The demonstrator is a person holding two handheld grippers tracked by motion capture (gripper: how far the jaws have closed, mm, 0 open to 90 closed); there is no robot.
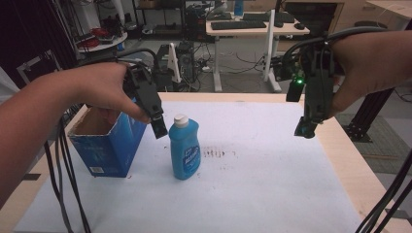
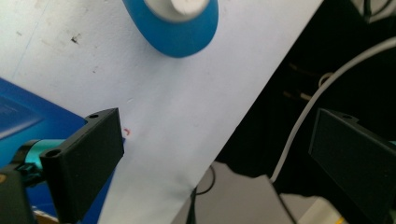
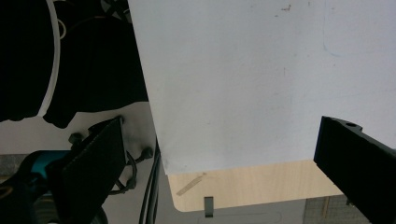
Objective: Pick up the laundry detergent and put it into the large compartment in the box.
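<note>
A blue dish-soap bottle (image 1: 184,150) with a white cap stands upright on the white sheet (image 1: 262,170), left of the middle. My left gripper (image 1: 158,127) hangs in the air just left of the bottle's cap and above the edge of a blue cardboard box (image 1: 109,145). In the left gripper view my left gripper (image 2: 217,121) is open and holds nothing, and the bottle's top (image 2: 180,23) lies ahead of the jaws. My right gripper (image 1: 305,128) hovers over the sheet's far right edge. In the right gripper view my right gripper (image 3: 224,126) is open above the sheet's corner (image 3: 243,84).
The blue box is open at the top and stands at the table's left side. Bare wooden table (image 1: 350,155) borders the sheet on the right. Cables (image 1: 65,179) trail from both hands. Desks and computer gear stand behind the table.
</note>
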